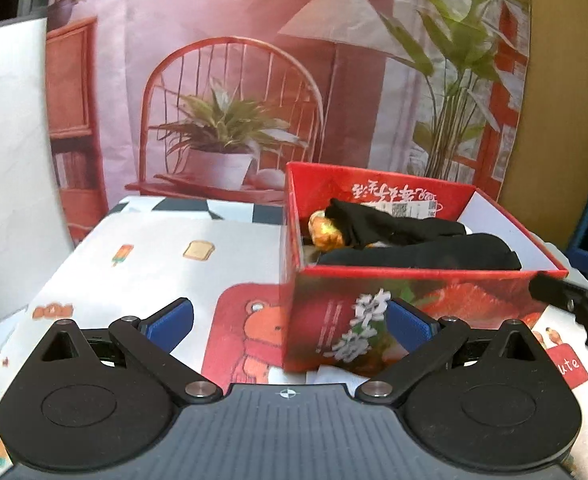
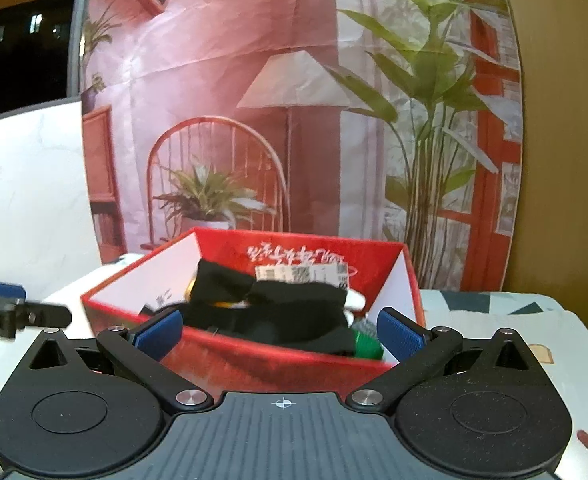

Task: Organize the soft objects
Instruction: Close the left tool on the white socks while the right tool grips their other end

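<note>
A red cardboard box (image 1: 414, 304) (image 2: 254, 364) stands on the patterned tablecloth (image 1: 154, 260). Inside it lie black socks (image 1: 414, 240) (image 2: 286, 312), an orange-yellow soft item (image 1: 326, 232), and a green item (image 2: 368, 344) in the near right corner. My left gripper (image 1: 290, 322) is open with nothing between its blue pads, just in front of the box's left corner. My right gripper (image 2: 280, 334) is open wide and empty, close to the box's near wall. Each gripper's tip shows at the edge of the other's view: the right gripper's tip (image 1: 566, 296), the left gripper's tip (image 2: 14, 312).
A printed backdrop (image 1: 254, 80) of a chair, lamp and plants stands behind the table. A white board (image 1: 6, 160) leans at the left. A red bear picture (image 1: 250, 332) is printed on the cloth near the box.
</note>
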Tool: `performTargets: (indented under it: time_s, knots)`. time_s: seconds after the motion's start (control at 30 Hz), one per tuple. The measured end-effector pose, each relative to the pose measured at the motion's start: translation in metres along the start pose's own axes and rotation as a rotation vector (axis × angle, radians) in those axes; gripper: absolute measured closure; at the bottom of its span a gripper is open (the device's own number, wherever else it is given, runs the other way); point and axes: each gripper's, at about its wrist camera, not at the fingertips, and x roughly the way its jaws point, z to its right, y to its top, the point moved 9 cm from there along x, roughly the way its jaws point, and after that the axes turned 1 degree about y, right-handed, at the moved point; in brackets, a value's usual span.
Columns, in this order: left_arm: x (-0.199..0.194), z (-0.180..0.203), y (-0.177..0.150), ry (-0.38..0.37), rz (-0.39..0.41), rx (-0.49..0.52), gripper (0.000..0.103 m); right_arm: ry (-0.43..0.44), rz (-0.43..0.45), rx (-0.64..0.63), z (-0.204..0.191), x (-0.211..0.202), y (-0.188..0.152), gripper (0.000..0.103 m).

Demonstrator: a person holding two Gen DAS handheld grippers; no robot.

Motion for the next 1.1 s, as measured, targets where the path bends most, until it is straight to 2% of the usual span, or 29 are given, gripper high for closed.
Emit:
performTargets:
  time_s: [0.1,0.23,0.3,0.57,0.73,0.87,0.93,1.1]
  knots:
    - [0.001,-0.002,-0.01,-0.022,-0.024,-0.023,0.0,0.012,-0.009,-0.026,-0.008,-0.009,-0.014,0.0]
    - [0.008,-0.003,-0.027,0.028,-0.098,0.0,0.0,0.014,-0.033,-0.024,-0.011,-0.018,-0.035,0.0]
    - [0.011,-0.002,-0.037,0.027,-0.128,0.007,0.0,0.003,-0.051,-0.012,-0.008,-0.021,-0.047,0.0]
    - [0.017,0.005,-0.053,0.023,-0.167,0.031,0.0,-0.069,-0.127,0.029,0.016,-0.029,-0.091,0.0]
    - [0.02,0.006,-0.059,0.013,-0.187,0.027,0.0,-0.14,-0.162,0.112,0.041,-0.028,-0.103,0.0]
    - [0.025,0.006,-0.061,-0.015,-0.203,0.005,0.004,-0.149,-0.173,0.15,0.055,-0.025,-0.109,0.001]
    - [0.029,0.008,-0.062,-0.035,-0.206,0.004,0.007,-0.141,-0.18,0.155,0.057,-0.02,-0.11,0.01]
    - [0.043,0.018,-0.066,-0.072,-0.228,0.025,0.028,-0.121,-0.201,0.153,0.057,-0.005,-0.109,0.026]
